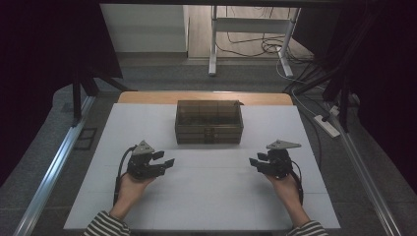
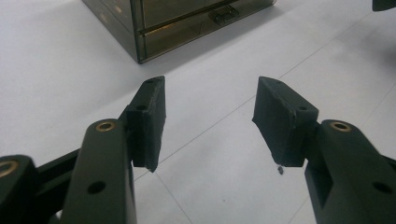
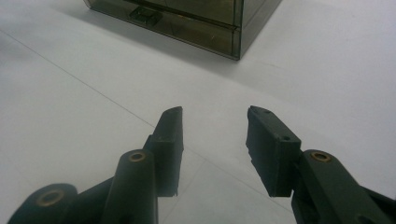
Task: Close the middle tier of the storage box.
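My left claw (image 2: 210, 116) is wide open and holds nothing. My right claw (image 3: 215, 140) is open too, with nothing in it. In the high view my left claw (image 1: 164, 160) sits in the lower left of the frame and my right claw (image 1: 256, 160) in the lower right, both just above the white table (image 1: 206, 206). They point in toward each other and a little up the frame.

I think I am at the very start. I have not touched anything yet. My claws are getting ready to go to the box.

The box is a small drawer box (image 1: 209, 122) made of dark, see-through plastic. It stands in the middle of the high view, above my claws and well apart from them. Its front shows thin drawers, one over the other, with a little handle (image 2: 223, 15) low in the middle. From the left claw's camera it sits at the top (image 2: 187, 23), and from the right claw's camera at the top too (image 3: 196, 18).

Next I think one claw must reach up to that small handle and pinch it, while the other steadies the box. The handle is tiny, so I must aim well.
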The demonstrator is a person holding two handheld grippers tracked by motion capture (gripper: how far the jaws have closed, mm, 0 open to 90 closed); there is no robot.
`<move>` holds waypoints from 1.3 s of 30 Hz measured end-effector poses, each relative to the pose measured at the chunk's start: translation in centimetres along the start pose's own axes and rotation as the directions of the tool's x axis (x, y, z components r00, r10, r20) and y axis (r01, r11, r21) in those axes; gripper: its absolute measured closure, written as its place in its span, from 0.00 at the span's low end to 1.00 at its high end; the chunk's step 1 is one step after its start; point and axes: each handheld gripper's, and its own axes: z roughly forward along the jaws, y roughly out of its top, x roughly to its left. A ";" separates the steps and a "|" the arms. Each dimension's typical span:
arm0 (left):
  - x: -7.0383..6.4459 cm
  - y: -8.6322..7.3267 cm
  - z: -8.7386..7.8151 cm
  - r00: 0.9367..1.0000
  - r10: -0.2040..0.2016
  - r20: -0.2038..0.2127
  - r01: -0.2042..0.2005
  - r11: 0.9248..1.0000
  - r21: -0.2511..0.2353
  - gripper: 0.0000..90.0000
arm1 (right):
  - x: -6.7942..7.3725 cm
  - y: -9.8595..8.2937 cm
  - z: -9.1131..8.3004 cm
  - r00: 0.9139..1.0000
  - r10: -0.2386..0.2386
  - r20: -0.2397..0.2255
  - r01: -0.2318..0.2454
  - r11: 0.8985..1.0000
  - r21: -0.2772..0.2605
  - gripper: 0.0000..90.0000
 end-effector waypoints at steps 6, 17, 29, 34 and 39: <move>0.1 -0.2 -0.5 1.000 -0.005 0.003 0.005 1.000 -0.011 0.49 | 0.0 -0.5 -0.5 1.000 -0.003 -0.001 0.003 1.000 -0.003 0.61; 0.1 -1.1 -1.2 1.000 -0.003 -0.004 0.003 0.999 -0.036 0.48 | -0.4 -1.5 -1.3 1.000 0.002 0.005 -0.002 1.000 -0.012 0.59; 0.3 -2.0 -2.1 1.000 -0.011 -0.008 0.010 0.998 -0.066 0.47 | -0.6 -2.2 -2.0 1.000 0.005 0.008 -0.005 0.999 -0.032 0.56; 0.4 -2.4 -2.5 1.000 -0.016 -0.015 0.015 0.997 -0.078 0.47 | -0.9 -2.7 -2.5 1.000 0.016 0.013 -0.016 0.999 -0.043 0.55; 0.4 -2.8 -2.9 1.000 -0.015 -0.020 0.014 0.996 -0.093 0.46 | -1.0 -3.1 -2.9 1.000 0.021 0.015 -0.020 0.999 -0.050 0.55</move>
